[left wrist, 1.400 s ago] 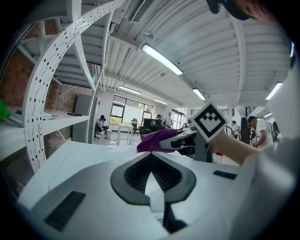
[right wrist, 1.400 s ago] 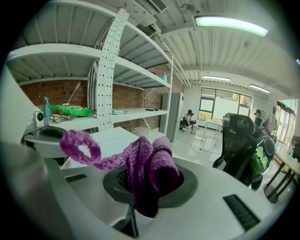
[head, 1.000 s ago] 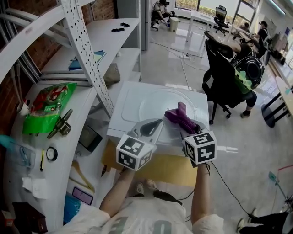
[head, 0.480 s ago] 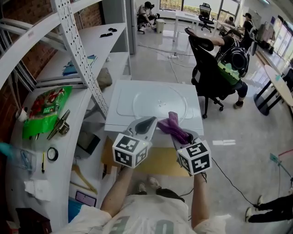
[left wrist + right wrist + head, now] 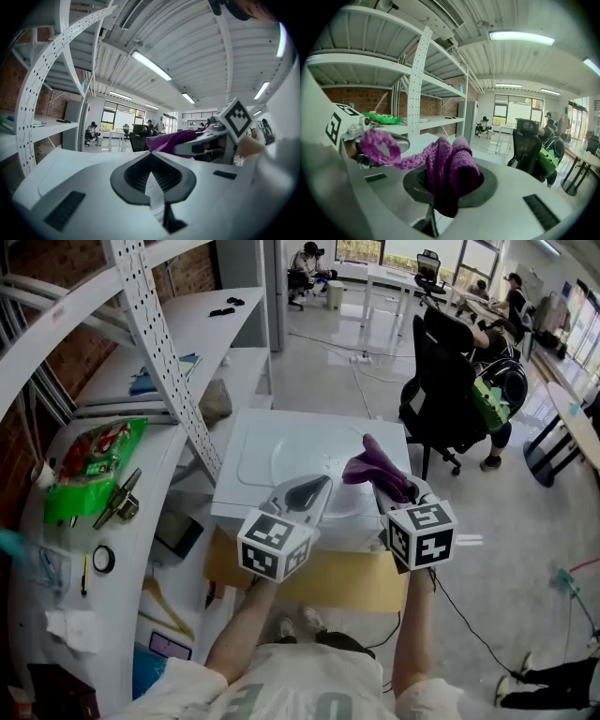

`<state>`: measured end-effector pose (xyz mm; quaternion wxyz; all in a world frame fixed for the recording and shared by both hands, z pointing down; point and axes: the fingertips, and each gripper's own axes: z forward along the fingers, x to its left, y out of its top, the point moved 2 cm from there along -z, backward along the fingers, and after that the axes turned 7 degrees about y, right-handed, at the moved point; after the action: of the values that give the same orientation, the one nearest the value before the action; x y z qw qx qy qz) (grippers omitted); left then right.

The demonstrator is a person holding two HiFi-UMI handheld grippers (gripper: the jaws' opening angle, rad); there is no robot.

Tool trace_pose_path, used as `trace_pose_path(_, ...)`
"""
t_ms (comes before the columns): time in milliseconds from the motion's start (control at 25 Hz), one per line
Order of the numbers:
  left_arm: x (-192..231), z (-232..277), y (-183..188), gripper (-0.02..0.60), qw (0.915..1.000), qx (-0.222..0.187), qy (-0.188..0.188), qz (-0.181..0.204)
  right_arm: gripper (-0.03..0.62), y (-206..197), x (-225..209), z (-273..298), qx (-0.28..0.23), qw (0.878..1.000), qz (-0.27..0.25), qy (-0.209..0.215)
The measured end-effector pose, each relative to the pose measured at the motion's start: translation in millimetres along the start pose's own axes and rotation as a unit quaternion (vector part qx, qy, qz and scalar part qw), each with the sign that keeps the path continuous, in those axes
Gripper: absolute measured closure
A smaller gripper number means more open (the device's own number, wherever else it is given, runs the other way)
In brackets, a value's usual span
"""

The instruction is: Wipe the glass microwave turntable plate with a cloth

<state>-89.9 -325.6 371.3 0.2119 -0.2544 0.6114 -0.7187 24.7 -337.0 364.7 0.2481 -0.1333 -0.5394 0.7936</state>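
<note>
Plate location: the glass turntable plate (image 5: 314,451) is seen lying flat on a white appliance top (image 5: 248,451), just ahead of both grippers; nothing is seen on it.
Cloth location: the purple knitted cloth (image 5: 370,463) is held up in the air above the plate's near right edge, apparently not touching the glass.
Right gripper: the right gripper (image 5: 447,183) is pinched on a folded bunch of the cloth (image 5: 450,168); a loose loop is seen hanging out to one side.
Left gripper: the left gripper (image 5: 151,164) is pressed nearly together, with only a thin pale slit between the pads. Nothing is gripped. In the head view its tip (image 5: 314,486) is placed over the near rim of the plate.
Plate handling: judged rigid, smooth, slippery and breakable. It is best steadied at the rim, pressed down rather than squeezed hard, and kept flat.
Cloth handling: judged soft, light and floppy. The current hold on the bunched middle is adequate, though the trailing loop could snag.
Risk: the plate could be slid across the smooth top under wiping pressure if the rim is not braced.
Surroundings: white shelving (image 5: 159,343) is seen to the left and an office chair (image 5: 450,371) behind, both well apart from the plate.
</note>
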Motion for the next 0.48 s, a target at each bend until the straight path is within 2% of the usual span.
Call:
trace_pose_path(240,4.8,20.6,-7.4,0.580,0.9997,0.015,0.017,0.004,0.528,-2.5,-63.1,47.9,0.027,0.999,0.007,-0.024)
trace_pose_path(480,11.2,19.7,-10.3,0.580,0.9993,0.014,0.035,0.003,0.528,-14.0,-71.4,69.2,0.050,0.999,0.003,-0.012)
